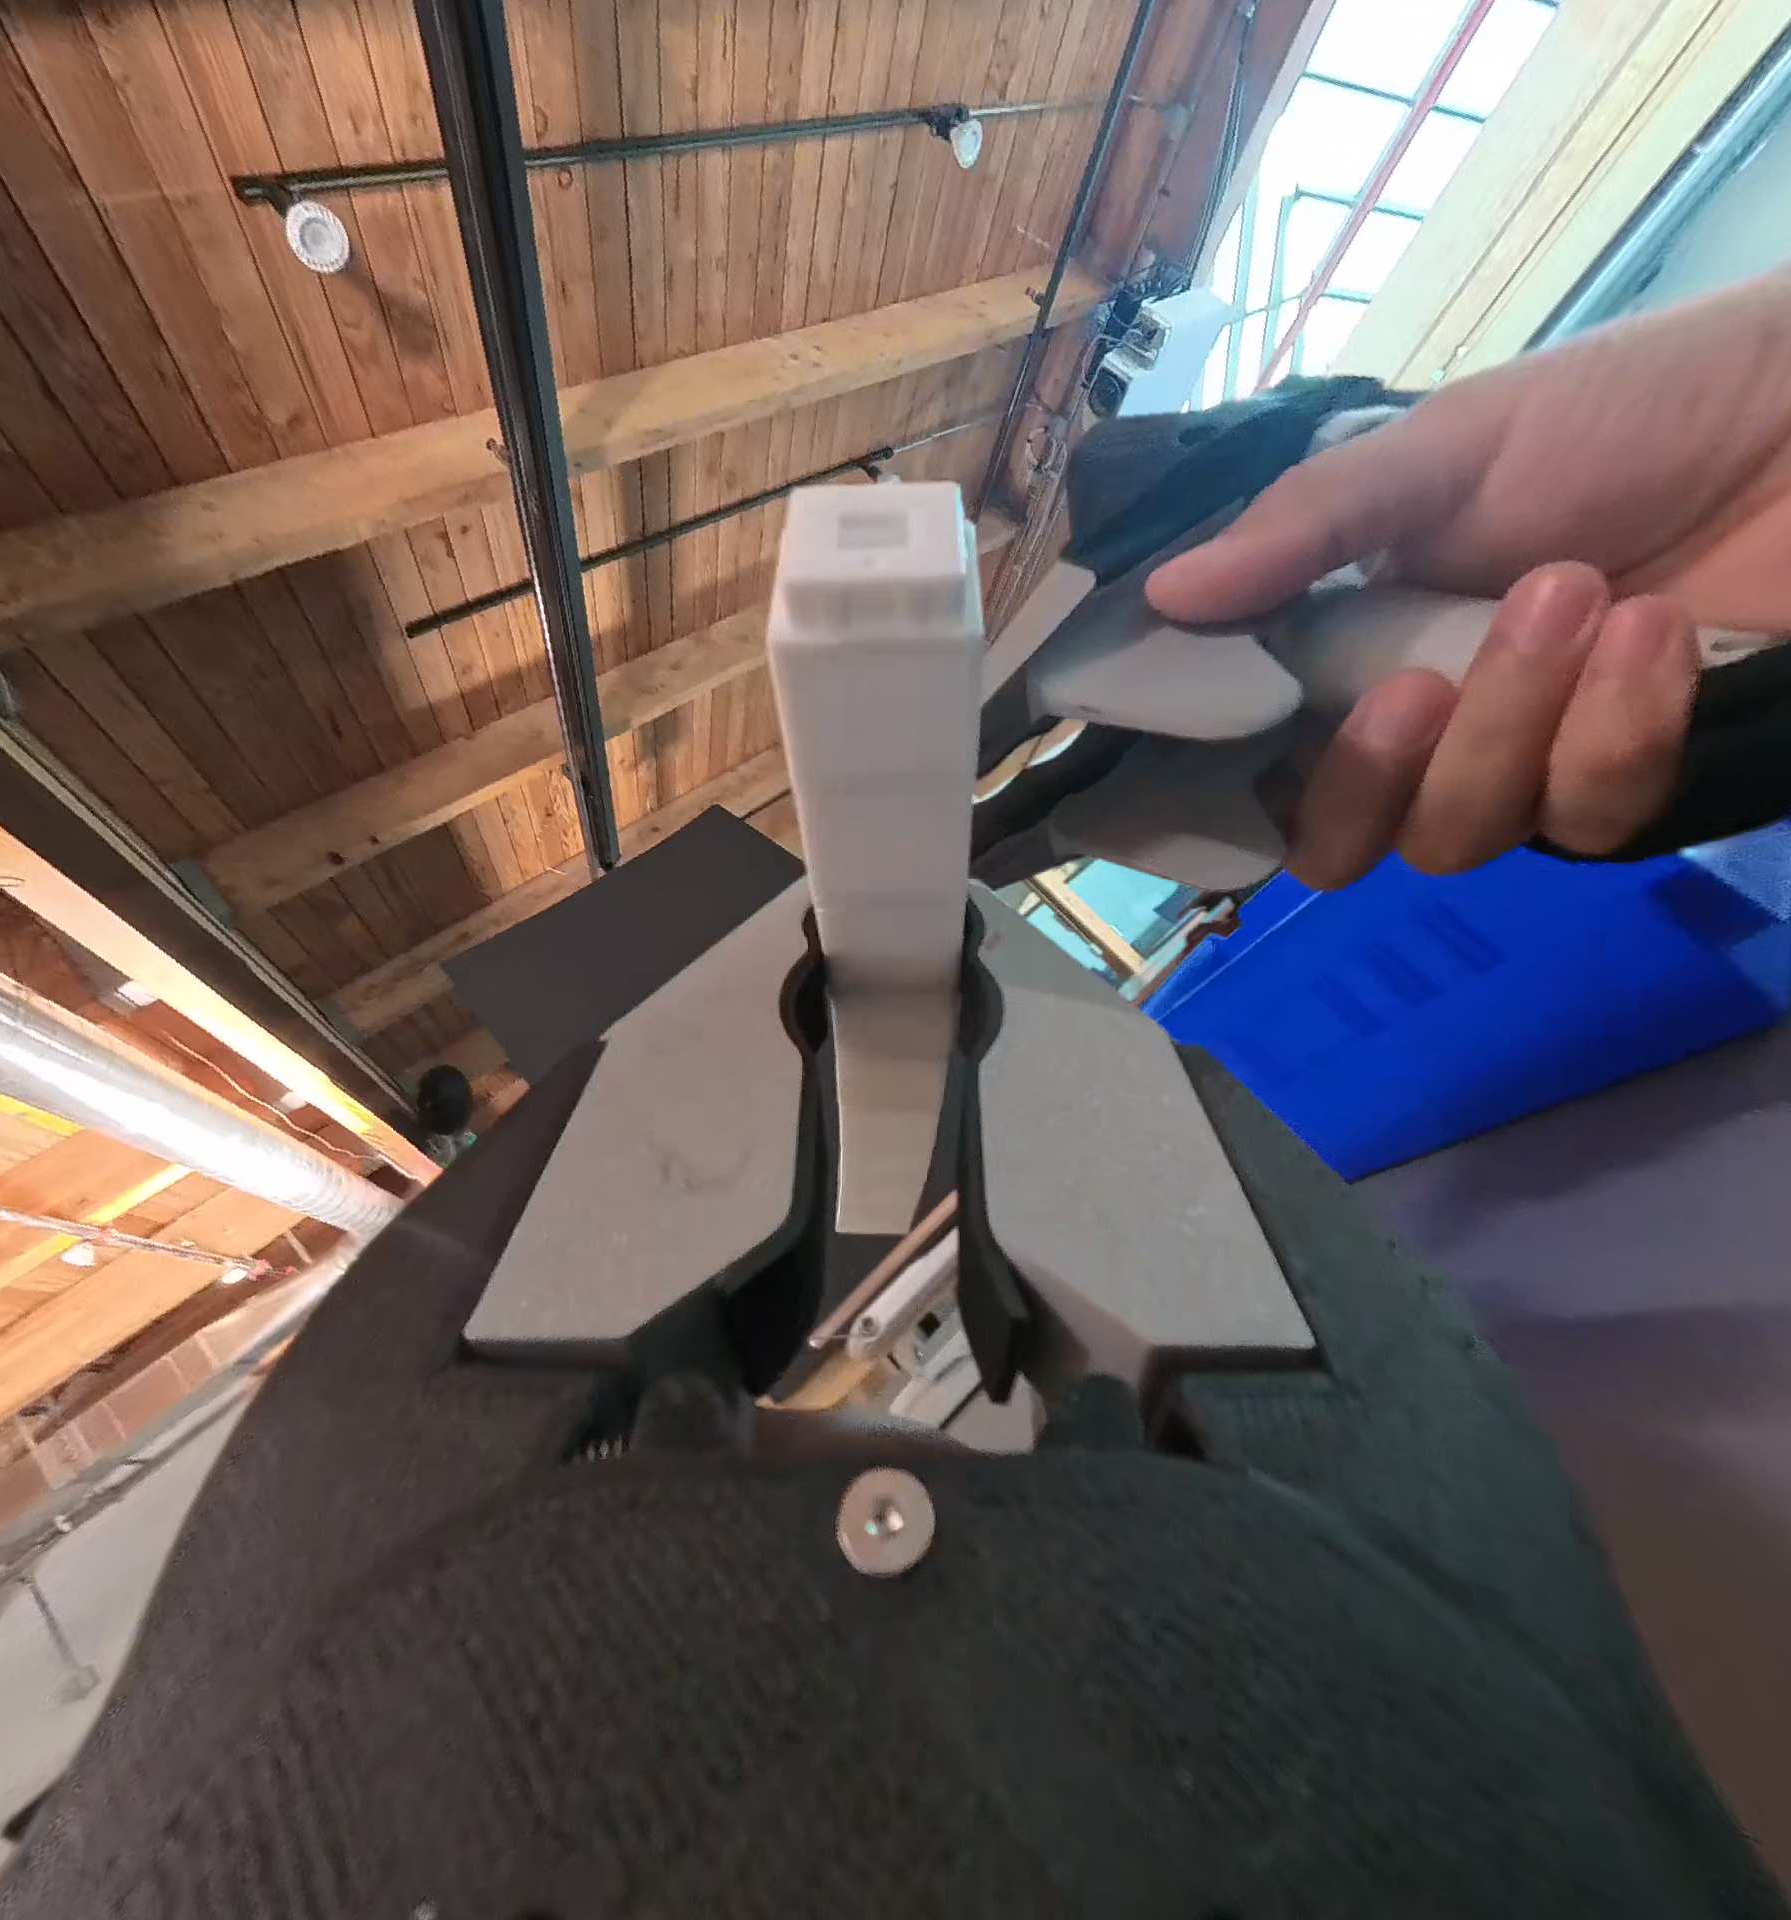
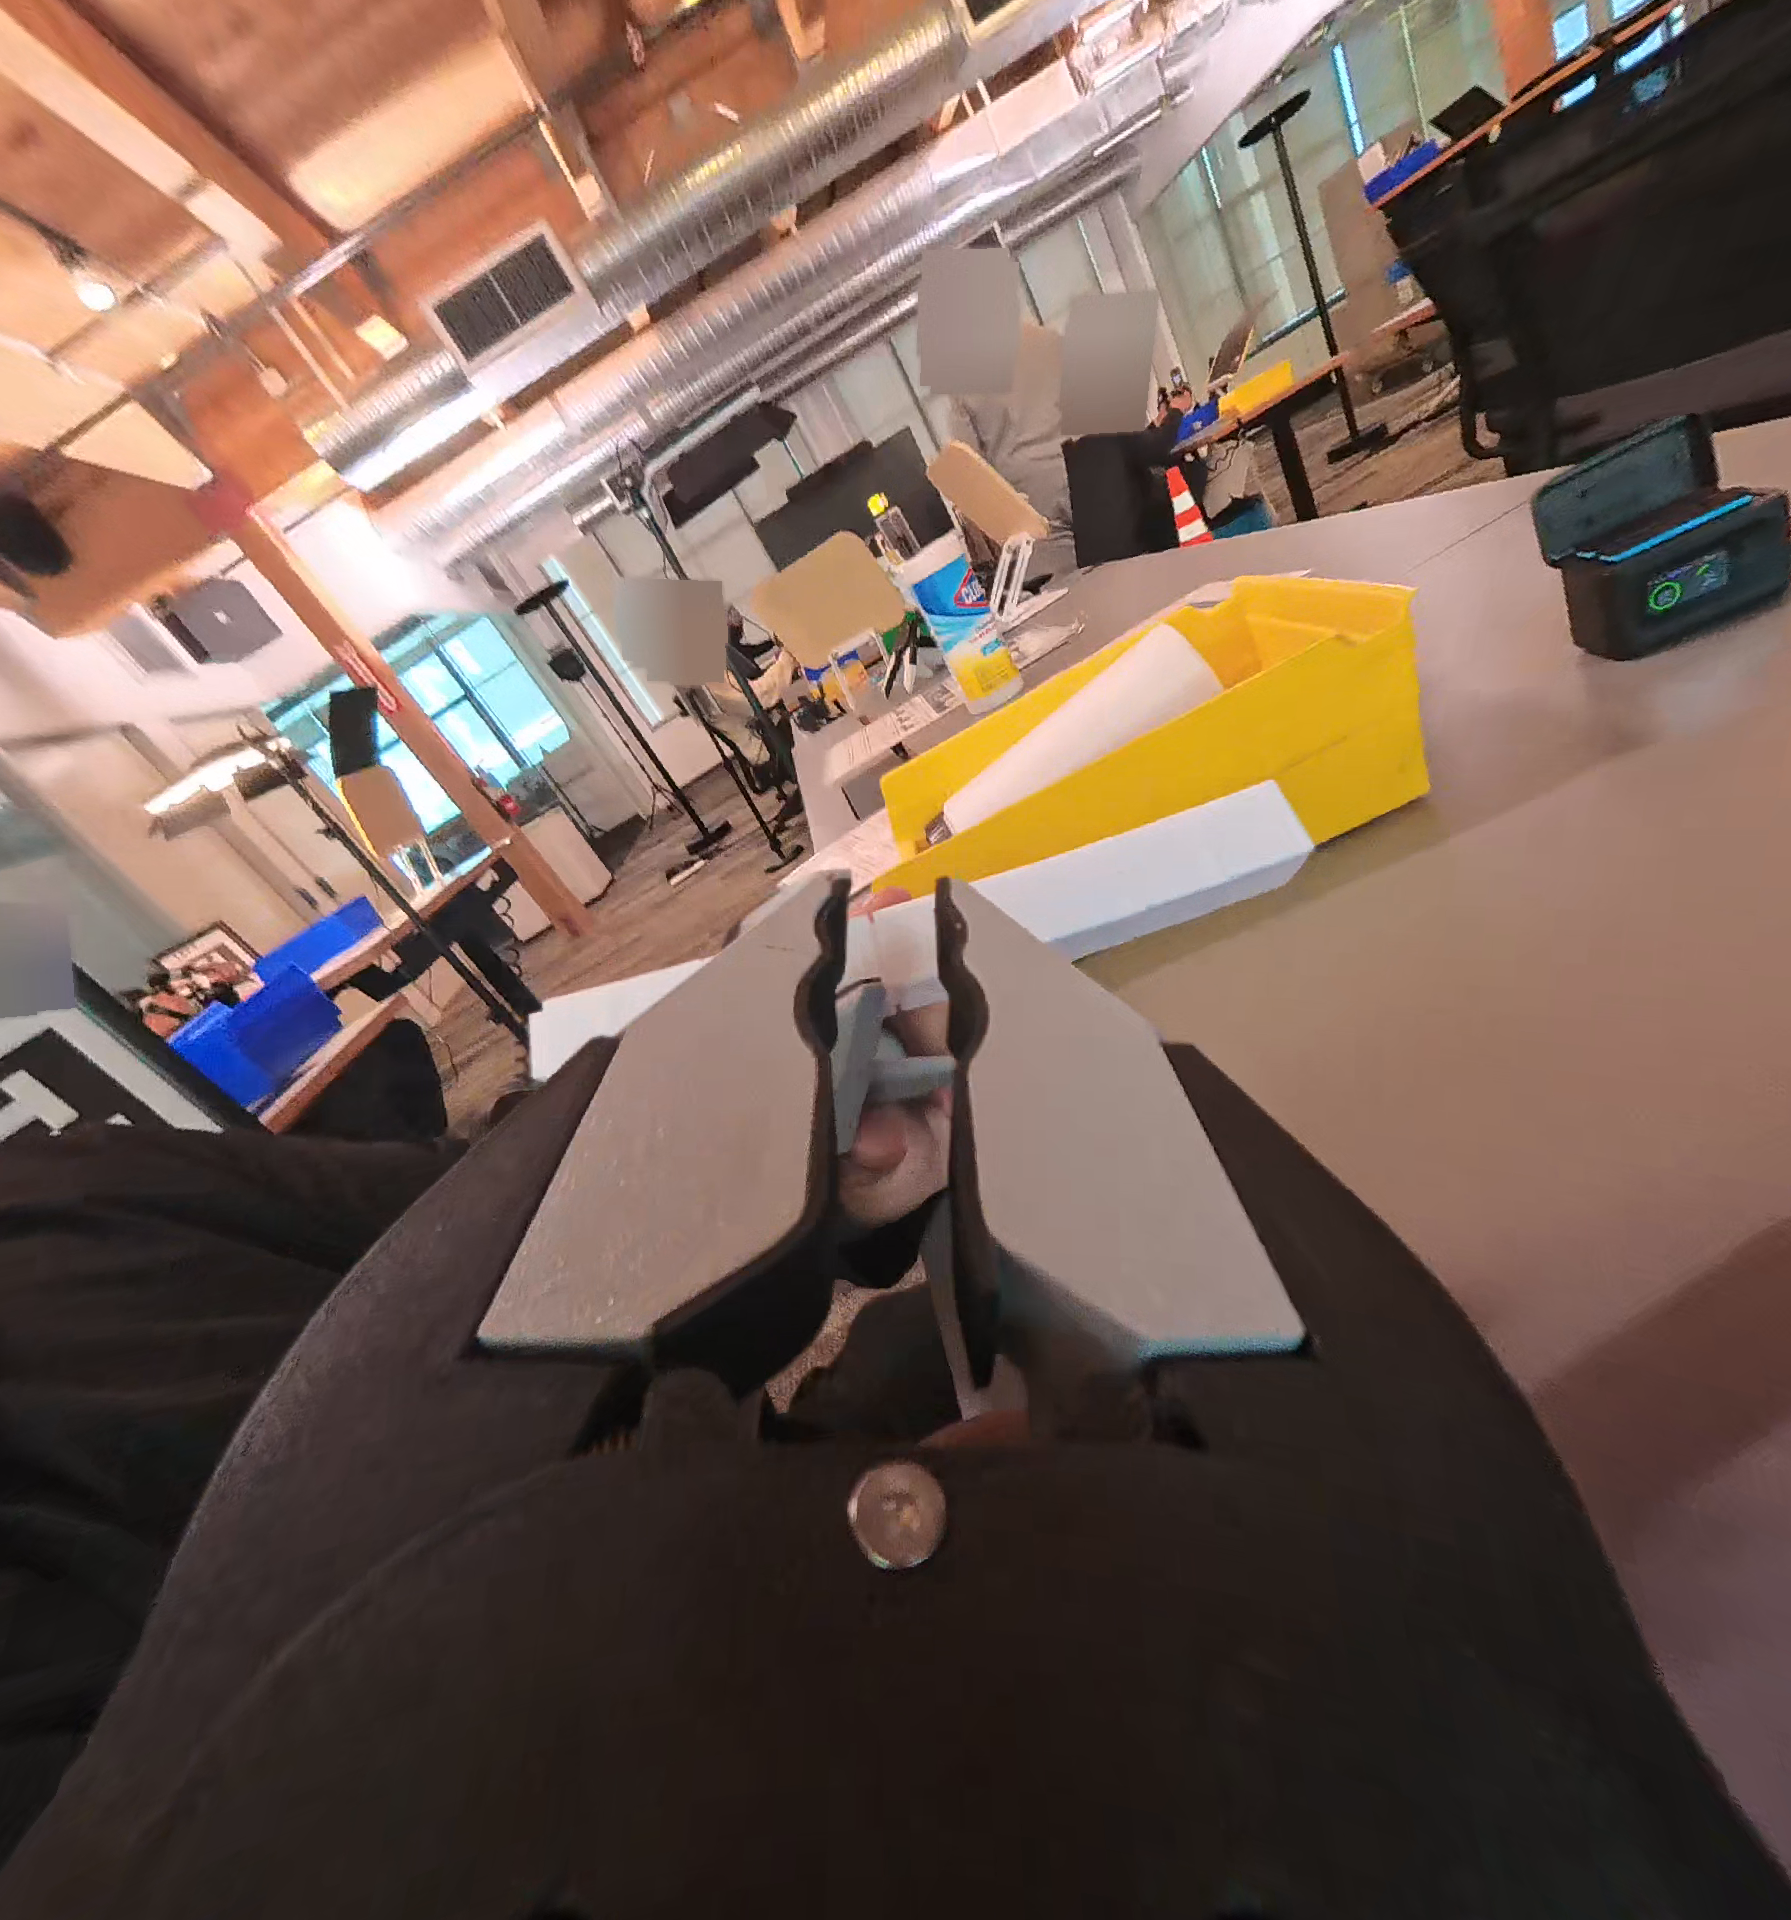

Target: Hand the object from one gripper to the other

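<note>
In the left wrist view my left gripper points up at the wooden ceiling. It is shut on the lower end of a long white block bar, and both pads press on its sides. The bar stands straight up out of the fingers. My right gripper, held by a hand, is blurred and sits just right of the bar's upper half. In the right wrist view the right gripper has a narrow gap between its fingers. Through the gap I see a grey part and a hand. Nothing is pressed between its pads.
A yellow bin holding a white cone sits on the grey table, with a long white box in front of it. A black and blue case stands farther right. A blue bin is beside the left gripper. My two grippers' fingertips are within a few centimetres of each other.
</note>
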Available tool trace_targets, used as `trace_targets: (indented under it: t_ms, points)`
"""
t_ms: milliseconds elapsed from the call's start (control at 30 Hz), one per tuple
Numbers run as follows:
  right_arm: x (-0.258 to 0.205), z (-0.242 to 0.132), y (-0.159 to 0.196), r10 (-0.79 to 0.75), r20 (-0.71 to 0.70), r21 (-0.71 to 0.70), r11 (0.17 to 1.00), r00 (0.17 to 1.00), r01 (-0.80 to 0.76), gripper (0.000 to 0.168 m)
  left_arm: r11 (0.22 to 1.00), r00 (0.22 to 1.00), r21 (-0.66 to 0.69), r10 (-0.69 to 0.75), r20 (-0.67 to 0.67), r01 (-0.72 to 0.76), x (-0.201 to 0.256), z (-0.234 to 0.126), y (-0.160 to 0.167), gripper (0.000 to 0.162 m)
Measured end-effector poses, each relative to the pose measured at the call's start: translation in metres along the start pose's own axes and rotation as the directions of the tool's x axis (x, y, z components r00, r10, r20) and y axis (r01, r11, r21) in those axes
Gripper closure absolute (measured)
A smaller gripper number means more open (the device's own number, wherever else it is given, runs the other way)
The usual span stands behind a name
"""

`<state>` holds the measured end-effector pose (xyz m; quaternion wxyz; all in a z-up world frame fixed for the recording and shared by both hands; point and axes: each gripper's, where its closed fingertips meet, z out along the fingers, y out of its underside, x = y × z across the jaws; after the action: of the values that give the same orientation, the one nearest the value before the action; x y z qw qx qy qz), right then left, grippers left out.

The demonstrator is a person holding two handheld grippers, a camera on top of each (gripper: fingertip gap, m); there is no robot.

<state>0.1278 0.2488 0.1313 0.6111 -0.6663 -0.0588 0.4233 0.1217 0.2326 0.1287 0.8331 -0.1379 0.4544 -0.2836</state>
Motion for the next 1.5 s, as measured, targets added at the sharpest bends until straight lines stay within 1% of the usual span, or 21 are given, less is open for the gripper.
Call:
trace_targets:
  t_ms: [100, 200, 233, 300, 367, 400, 533, 667, 800, 867, 967, 1033, 1100, 1233, 1333, 1400, 1500]
  points:
    - [0.0, -0.002, 0.002, -0.015, -0.028, -0.025, 1.0, 0.999, 0.014, 0.145, 0.999, 0.999, 0.026, 0.047, -0.003, -0.047, 0.004, -0.001, -0.006, 0.142]
    - [0.008, -0.002, 0.003, 0.005, -0.06, -0.022, 1.0, 0.998, -0.006, 0.142, 0.987, 0.993, 0.112, 0.121, -0.005, -0.119, 0.011, -0.007, -0.024, 0.142]
    - [0.007, 0.001, 0.006, 0.034, -0.031, -0.026, 0.999, 0.999, -0.034, 0.139, 0.981, 0.99, 0.134, 0.141, -0.003, -0.14, 0.014, -0.009, -0.029, 0.142]
    - [-0.003, 0.006, 0.011, 0.122, 0.074, -0.042, 0.992, 0.99, -0.119, 0.135, 0.973, 0.986, 0.162, 0.167, 0.016, -0.168, 0.014, -0.011, -0.036, 0.142]
    - [-0.009, 0.009, 0.015, 0.195, 0.152, -0.061, 0.98, 0.969, -0.188, 0.132, 0.973, 0.988, 0.173, 0.152, 0.019, -0.153, 0.012, -0.012, -0.038, 0.142]
    - [-0.009, 0.01, 0.017, 0.216, 0.166, -0.071, 0.976, 0.962, -0.207, 0.132, 0.973, 0.989, 0.174, 0.149, 0.025, -0.151, 0.011, -0.012, -0.038, 0.142]
    - [0.007, 0.013, 0.029, 0.216, 0.093, -0.112, 0.972, 0.972, -0.205, 0.127, 0.971, 0.984, 0.164, 0.171, 0.04, -0.175, 0.009, -0.012, -0.037, 0.142]
    - [-0.002, 0.016, 0.031, 0.245, 0.139, -0.121, 0.966, 0.959, -0.229, 0.119, 0.962, 0.976, 0.17, 0.219, -0.005, -0.215, 0.023, -0.011, -0.036, 0.141]
    - [-0.004, 0.024, 0.039, 0.301, 0.173, -0.139, 0.95, 0.938, -0.279, 0.123, 0.962, 0.978, 0.18, 0.208, 0.016, -0.208, 0.018, -0.012, -0.039, 0.142]
    - [-0.003, 0.028, 0.046, 0.319, 0.176, -0.161, 0.943, 0.931, -0.293, 0.121, 0.96, 0.976, 0.179, 0.217, 0.011, -0.216, 0.02, -0.012, -0.039, 0.142]
    - [-0.002, 0.03, 0.053, 0.308, 0.163, -0.189, 0.942, 0.937, -0.277, 0.118, 0.95, 0.965, 0.177, 0.263, -0.002, -0.258, 0.027, -0.012, -0.038, 0.142]
    - [-0.003, 0.028, 0.053, 0.293, 0.169, -0.197, 0.946, 0.941, -0.259, 0.122, 0.95, 0.966, 0.191, 0.255, -0.027, -0.246, 0.032, -0.012, -0.039, 0.142]
    - [-0.004, 0.026, 0.054, 0.279, 0.173, -0.208, 0.948, 0.945, -0.241, 0.121, 0.946, 0.962, 0.201, 0.269, -0.042, -0.256, 0.036, -0.013, -0.04, 0.142]
    - [-0.005, 0.02, 0.059, 0.272, 0.191, -0.254, 0.942, 0.943, -0.22, 0.12, 0.91, 0.929, 0.246, 0.361, -0.076, -0.334, 0.054, -0.018, -0.045, 0.142]
    - [-0.001, 0.016, 0.065, 0.208, 0.146, -0.296, 0.942, 0.967, -0.158, 0.112, 0.864, 0.883, 0.292, 0.456, -0.112, -0.409, 0.076, -0.023, -0.048, 0.142]
    - [-0.001, 0.015, 0.069, 0.174, 0.125, -0.321, 0.939, 0.977, -0.126, 0.103, 0.842, 0.854, 0.311, 0.5, -0.143, -0.441, 0.088, -0.025, -0.046, 0.142]
    - [0.001, 0.015, 0.075, 0.145, 0.103, -0.352, 0.93, 0.984, -0.101, 0.111, 0.834, 0.847, 0.32, 0.512, -0.144, -0.45, 0.091, -0.026, -0.047, 0.142]
